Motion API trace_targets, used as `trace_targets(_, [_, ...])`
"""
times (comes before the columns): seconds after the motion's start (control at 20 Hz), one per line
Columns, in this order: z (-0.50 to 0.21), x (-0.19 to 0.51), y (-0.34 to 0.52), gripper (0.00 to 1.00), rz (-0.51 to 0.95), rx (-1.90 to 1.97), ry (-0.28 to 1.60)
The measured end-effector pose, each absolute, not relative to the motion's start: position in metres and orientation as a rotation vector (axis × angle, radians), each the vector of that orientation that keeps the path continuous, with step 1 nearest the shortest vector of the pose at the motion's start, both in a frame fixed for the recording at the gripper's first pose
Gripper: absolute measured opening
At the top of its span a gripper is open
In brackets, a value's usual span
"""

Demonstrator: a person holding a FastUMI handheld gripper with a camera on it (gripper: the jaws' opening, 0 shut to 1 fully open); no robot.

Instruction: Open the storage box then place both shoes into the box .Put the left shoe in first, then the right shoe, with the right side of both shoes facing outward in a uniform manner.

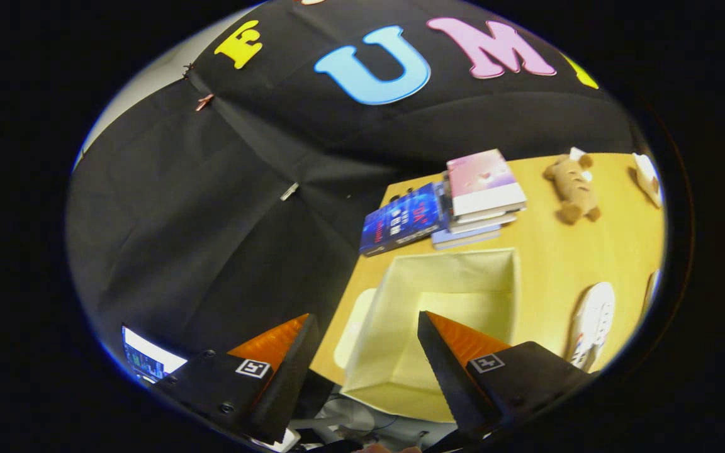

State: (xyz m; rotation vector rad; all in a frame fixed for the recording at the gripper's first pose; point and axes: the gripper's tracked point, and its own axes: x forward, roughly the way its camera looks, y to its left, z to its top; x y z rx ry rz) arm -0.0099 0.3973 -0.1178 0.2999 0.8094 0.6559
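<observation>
Two fingers of the tongs (367, 327) are hanging spread and gripping nothing above the open storage box (394, 296) — one shoe (594, 322) lying beside it on the tabletop (551, 251).

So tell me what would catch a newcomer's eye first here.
The open cream storage box stands out first, sitting on the wooden table just ahead of the gripper, whose fingers are spread apart and hold nothing. Beyond the box lies a stack of books, with a brown plush toy further along the table. A white shoe lies on the table beside the box.
</observation>
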Motion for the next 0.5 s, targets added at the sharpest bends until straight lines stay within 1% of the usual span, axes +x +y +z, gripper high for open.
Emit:
trace_targets(0.3, [-0.143,0.025,0.267,0.98,0.424,0.221,0.76])
trace_targets(0.4, [-0.16,0.034,0.226,0.98,0.35,0.171,0.754])
trace_targets(0.5, [-0.185,0.034,0.184,0.98,0.287,0.115,0.785])
